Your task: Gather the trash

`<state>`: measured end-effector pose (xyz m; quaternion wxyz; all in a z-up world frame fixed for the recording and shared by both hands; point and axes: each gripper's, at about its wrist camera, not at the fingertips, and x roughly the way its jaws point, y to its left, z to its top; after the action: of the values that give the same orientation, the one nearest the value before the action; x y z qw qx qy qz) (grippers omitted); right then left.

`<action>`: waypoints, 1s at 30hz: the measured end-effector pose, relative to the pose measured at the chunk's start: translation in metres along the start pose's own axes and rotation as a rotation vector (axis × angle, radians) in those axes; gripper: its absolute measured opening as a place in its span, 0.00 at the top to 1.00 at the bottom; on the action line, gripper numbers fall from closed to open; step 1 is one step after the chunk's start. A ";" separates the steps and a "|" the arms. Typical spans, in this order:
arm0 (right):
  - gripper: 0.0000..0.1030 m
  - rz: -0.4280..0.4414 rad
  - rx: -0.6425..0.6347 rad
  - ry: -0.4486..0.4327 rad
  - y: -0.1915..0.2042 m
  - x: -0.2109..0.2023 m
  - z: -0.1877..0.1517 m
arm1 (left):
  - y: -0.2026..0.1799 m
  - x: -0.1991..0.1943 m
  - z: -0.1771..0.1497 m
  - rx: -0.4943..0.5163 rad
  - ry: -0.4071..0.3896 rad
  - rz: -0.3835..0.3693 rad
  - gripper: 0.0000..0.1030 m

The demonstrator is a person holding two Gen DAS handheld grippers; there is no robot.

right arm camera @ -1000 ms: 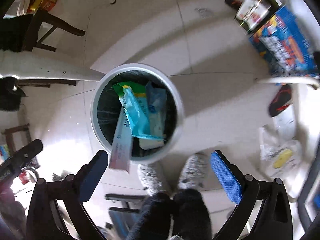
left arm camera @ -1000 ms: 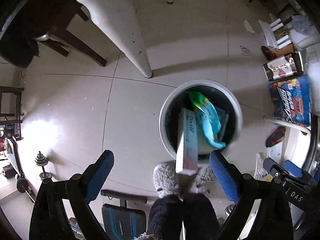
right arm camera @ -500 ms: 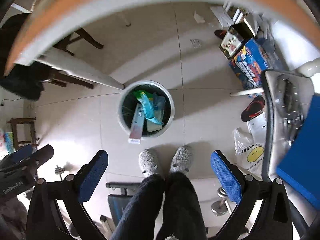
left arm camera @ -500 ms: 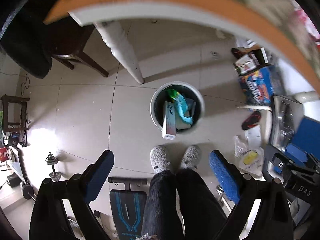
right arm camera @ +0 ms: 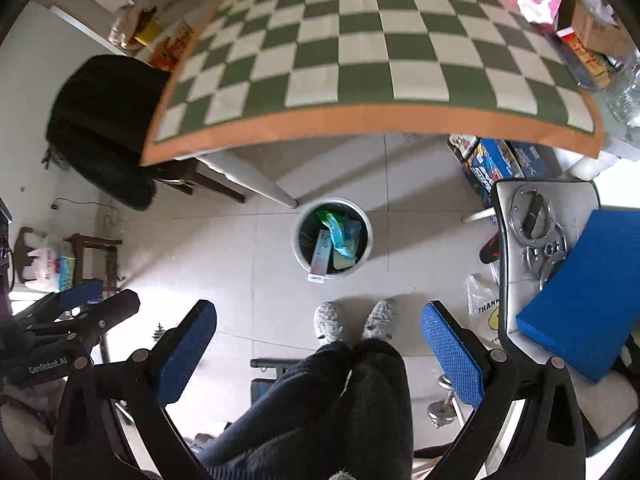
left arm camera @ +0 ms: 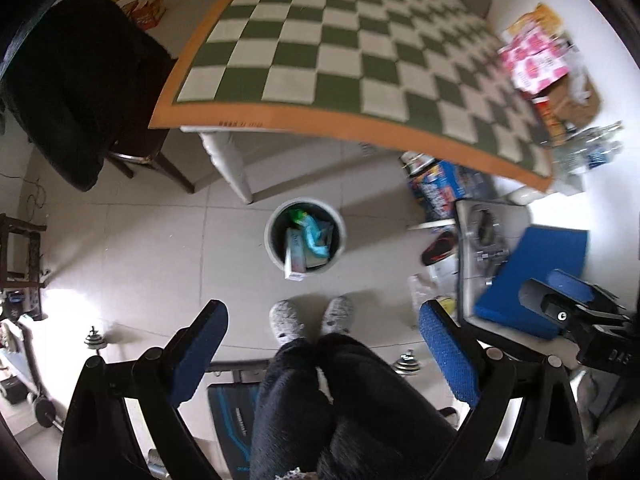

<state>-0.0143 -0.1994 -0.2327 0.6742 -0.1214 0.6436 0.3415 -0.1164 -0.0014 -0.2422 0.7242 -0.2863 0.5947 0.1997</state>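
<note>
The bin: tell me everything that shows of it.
The bin is a round, pale-rimmed pail with a dark inside, standing upright on the tiled floor near a white table leg, ahead of the person's slippers. It looks nearly full: a long white carton leans out over the near rim, beside a teal wrapper and a green packet. No gripper touches it.

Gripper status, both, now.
Left gripper: open, holding nothing.
Right gripper: open, holding nothing.
</note>
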 end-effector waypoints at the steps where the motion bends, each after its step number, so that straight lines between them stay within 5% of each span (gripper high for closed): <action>1: 0.00 0.009 0.000 -0.004 0.002 -0.010 0.000 | -0.002 -0.009 -0.001 -0.001 -0.005 -0.019 0.05; 7: 0.00 0.079 -0.012 -0.020 0.011 -0.066 -0.010 | -0.012 -0.057 -0.004 -0.008 -0.046 -0.118 0.05; 15: 0.00 0.125 -0.042 -0.044 0.023 -0.115 -0.013 | -0.010 -0.098 -0.009 0.003 -0.096 -0.159 0.01; 30: 0.00 0.152 -0.090 -0.032 0.043 -0.136 -0.008 | -0.006 -0.118 -0.011 -0.003 -0.128 -0.192 0.00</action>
<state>-0.0391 -0.2136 -0.0930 0.6505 -0.0968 0.6240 0.4220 -0.1456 -0.0067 -0.1278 0.7760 -0.3298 0.5169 0.1479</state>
